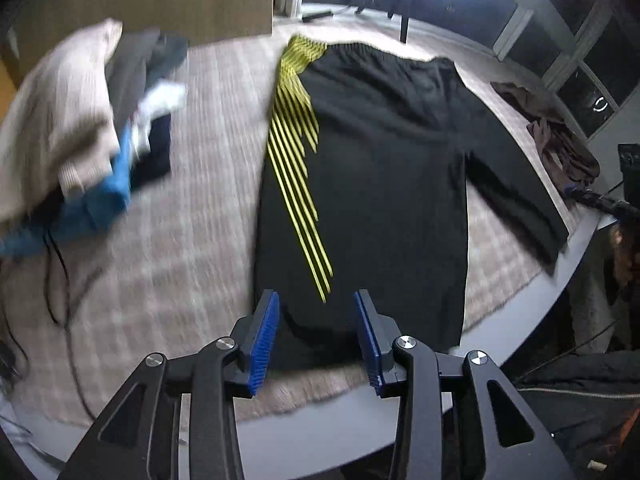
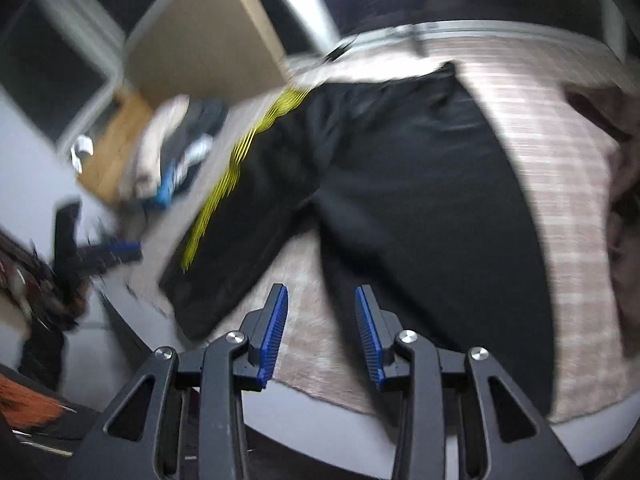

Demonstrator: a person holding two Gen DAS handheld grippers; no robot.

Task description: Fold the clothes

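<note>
Black trousers with yellow side stripes [image 1: 372,168] lie spread flat on a beige checked cloth [image 1: 192,240] over the round grey worktop [image 1: 320,436]. Both the left gripper [image 1: 316,336] and right gripper [image 2: 321,332] hover above the hems, fingers wide and holding nothing. A heap of mixed clothes [image 1: 80,132] sits off to the left.

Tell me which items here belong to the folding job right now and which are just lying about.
In play:
- black shorts with yellow stripes, spread flat on the beige plaid blanket
- left claw, open over one leg hem
- right claw, open near the other leg

Lying about:
- clothes pile, cream sweater on top
- brown garment at the blanket's edge
- black cable
</note>
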